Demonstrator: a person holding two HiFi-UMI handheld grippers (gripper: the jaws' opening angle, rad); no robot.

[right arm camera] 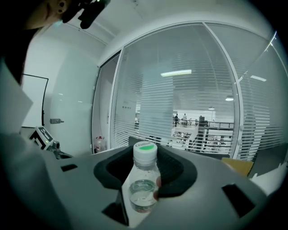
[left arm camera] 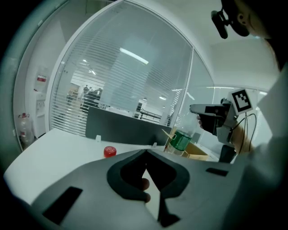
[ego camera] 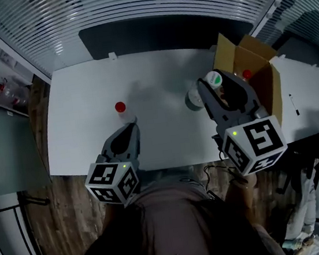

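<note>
Hold phase: right gripper [right arm camera: 145,157] clamped on clear green-capped plastic bottle [right arm camera: 143,193]; left gripper [left arm camera: 146,155] closed, empty, small red cap [left arm camera: 110,152] beyond its fingertips.

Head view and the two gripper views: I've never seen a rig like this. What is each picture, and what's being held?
A person holds a two-jaw gripping tool in each hand. The head view looks down from a camera on the person's head onto a white table. Each gripper view looks along one tool's own jaws. The left gripper is shut with nothing in it, close to a red cap lying on the table. The right gripper is shut on a clear bottle with a green-topped lid, next to an open cardboard box.
</note>
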